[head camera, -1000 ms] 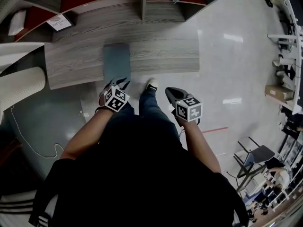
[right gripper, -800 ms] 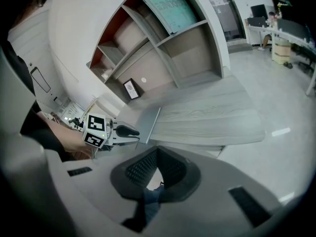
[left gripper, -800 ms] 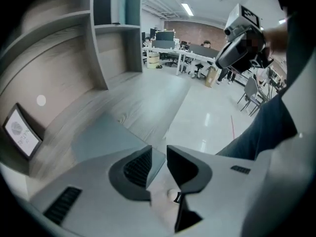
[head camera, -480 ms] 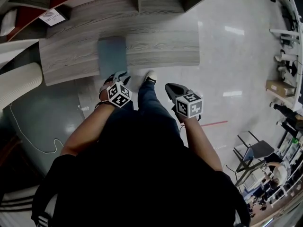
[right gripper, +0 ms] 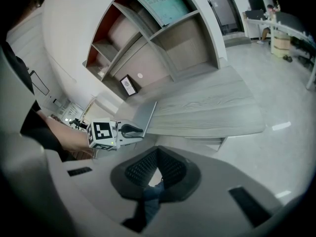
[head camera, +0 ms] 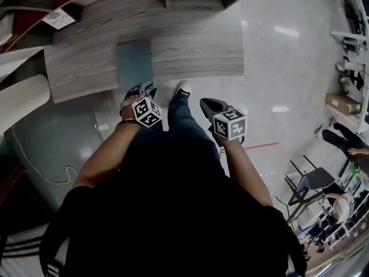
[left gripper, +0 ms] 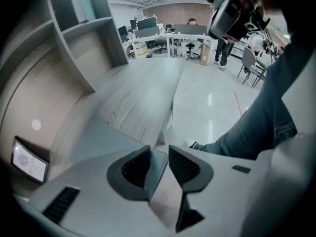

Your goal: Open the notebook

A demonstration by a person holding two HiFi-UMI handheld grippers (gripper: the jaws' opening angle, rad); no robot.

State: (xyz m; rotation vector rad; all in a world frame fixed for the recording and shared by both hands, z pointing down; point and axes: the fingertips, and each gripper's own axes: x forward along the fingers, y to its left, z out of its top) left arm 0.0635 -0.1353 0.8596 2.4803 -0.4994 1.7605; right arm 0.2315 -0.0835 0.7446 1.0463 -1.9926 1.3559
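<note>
A flat grey-blue notebook [head camera: 134, 65] lies at the near edge of the long wood-grain table [head camera: 196, 53], left of middle. The left claw [head camera: 146, 89] is at its near end; the right claw [head camera: 206, 103] is further right, over the glossy pale floor [head camera: 277, 51].

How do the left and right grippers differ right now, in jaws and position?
The left gripper's jaws stand apart; the right gripper's jaws meet at the tips, with nothing between them. The left gripper is at the closed notebook's near edge; the right gripper hangs over the floor, short of the desk. Both point toward the desk.
</note>
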